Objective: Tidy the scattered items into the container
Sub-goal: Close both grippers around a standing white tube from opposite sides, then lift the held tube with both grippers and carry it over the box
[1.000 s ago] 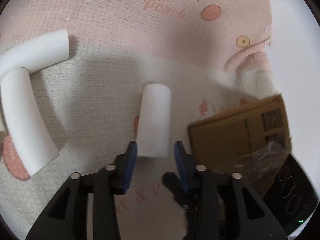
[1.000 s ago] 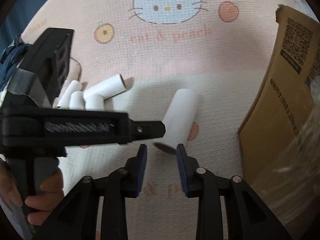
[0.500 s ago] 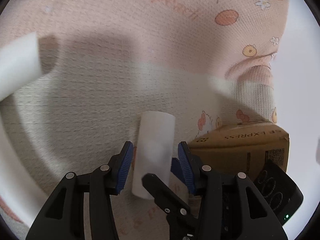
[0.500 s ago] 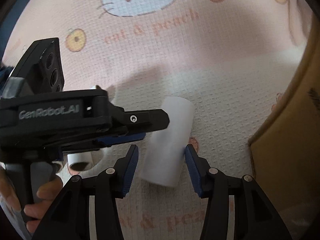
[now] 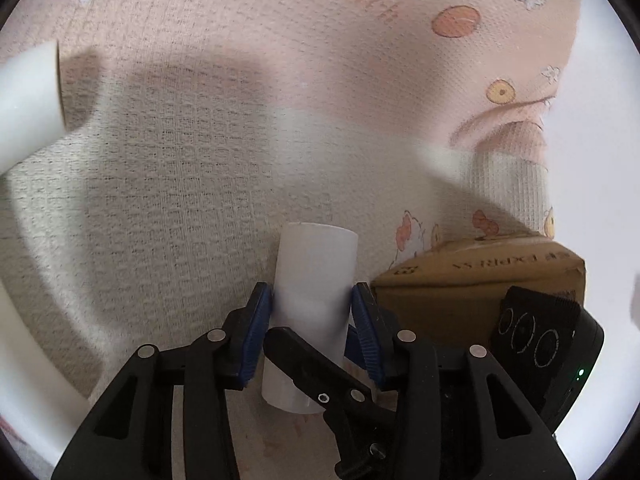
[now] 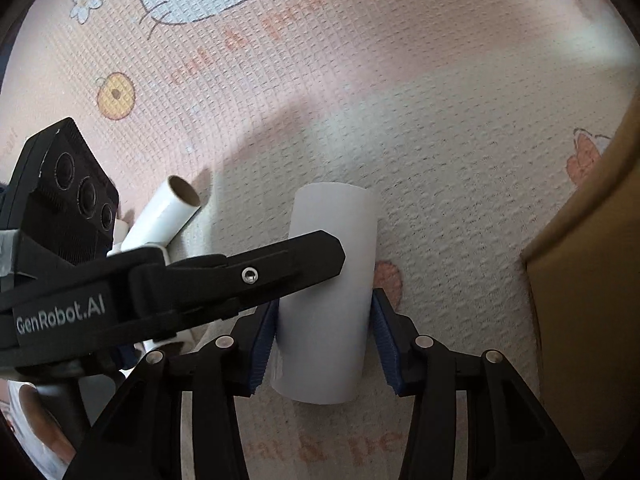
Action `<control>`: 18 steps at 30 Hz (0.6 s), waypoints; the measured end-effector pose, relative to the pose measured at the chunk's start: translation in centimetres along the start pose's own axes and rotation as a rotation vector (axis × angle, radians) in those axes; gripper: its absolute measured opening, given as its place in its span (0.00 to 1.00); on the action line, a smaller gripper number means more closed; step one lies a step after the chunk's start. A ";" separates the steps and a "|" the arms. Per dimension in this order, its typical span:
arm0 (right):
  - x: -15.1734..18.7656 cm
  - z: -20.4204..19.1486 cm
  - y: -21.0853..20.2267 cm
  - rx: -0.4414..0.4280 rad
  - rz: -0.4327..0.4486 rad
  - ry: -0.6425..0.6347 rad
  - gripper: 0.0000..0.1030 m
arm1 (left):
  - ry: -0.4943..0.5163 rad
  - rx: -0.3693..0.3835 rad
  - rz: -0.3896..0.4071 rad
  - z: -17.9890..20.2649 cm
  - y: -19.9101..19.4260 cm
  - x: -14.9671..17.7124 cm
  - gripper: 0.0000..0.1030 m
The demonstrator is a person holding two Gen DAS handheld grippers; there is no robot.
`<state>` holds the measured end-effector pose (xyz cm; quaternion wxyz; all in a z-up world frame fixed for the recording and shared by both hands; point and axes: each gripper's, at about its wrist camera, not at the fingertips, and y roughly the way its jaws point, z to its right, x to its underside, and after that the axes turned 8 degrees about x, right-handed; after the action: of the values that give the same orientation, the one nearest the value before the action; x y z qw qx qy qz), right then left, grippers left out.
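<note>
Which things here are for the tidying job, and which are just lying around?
For the job:
big white tube
thin white tube
cardboard box

Just lying about:
cartoon cat blanket

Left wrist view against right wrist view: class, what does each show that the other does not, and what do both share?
Only the left wrist view shows the EXPRESS print on the cardboard box and the mat ending at its edge. Only the right wrist view shows the GenRobot.AI label and a person's hand. Both show the white roll on the mat beside the box, with the left gripper and right gripper closing, the roll between their jaws.
</note>
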<state>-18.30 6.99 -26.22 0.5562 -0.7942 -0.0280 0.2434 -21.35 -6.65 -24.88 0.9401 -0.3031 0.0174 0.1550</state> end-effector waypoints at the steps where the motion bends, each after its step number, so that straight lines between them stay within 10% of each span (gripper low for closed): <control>1: 0.2 -0.2 -0.3 0.001 0.002 -0.009 0.42 | 0.011 0.002 0.007 0.2 -0.3 0.3 0.44; 18: 1.8 -4.8 -11.5 -0.024 0.165 -0.125 0.42 | 0.176 0.069 0.189 8.0 -9.7 4.9 0.44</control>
<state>-12.08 7.76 -15.33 0.5219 -0.7837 -0.0001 0.3370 -14.23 -8.13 -13.47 0.9261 -0.2800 0.1336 0.2148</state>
